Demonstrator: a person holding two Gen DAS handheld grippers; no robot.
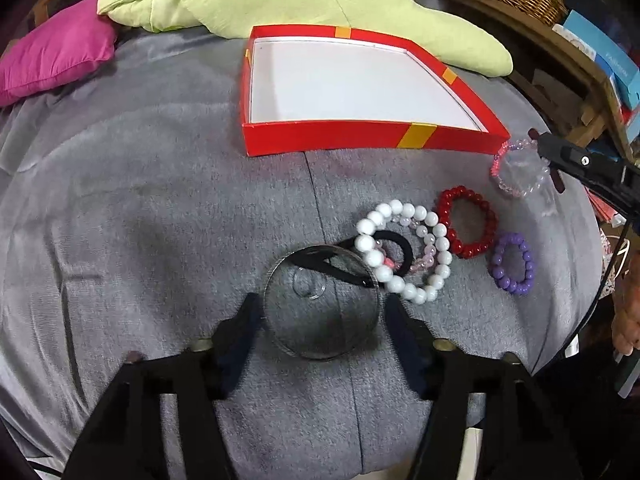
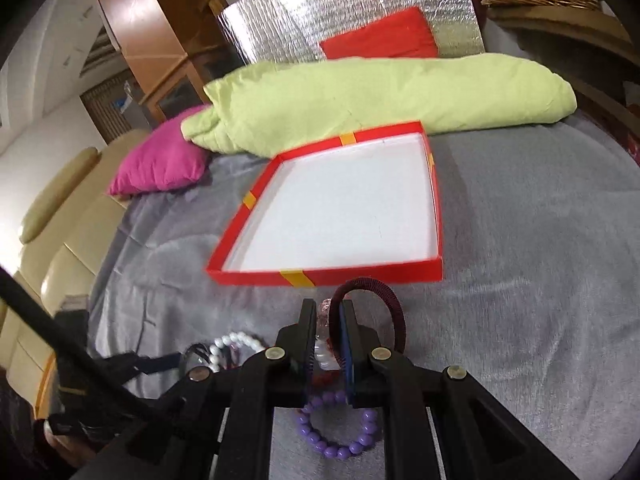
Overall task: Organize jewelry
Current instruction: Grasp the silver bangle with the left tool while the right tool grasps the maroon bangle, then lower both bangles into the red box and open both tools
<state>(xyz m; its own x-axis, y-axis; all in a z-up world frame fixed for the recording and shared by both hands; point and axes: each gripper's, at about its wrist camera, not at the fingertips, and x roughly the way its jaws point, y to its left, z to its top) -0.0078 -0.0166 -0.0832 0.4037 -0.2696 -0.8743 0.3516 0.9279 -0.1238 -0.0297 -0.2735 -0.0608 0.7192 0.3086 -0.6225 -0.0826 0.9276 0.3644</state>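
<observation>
L gripper (image 1: 322,312): jaws wide apart, both fingers (image 1: 244,320) low, reaching fwd and angled down, nothing pinched btwn pads. R gripper (image 2: 326,320): jaws nearly together, narrow gap, raised and tilted fwd. From L wrist view, R gripper (image 1: 546,168) sits far right and ahead of L, well apart from it.

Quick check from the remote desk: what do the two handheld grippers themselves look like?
Both the left gripper and right gripper are matte black plastic with round brass-coloured pivot screws and dark blue pads inside the jaws. A thin black cable trails from the right one.
</observation>
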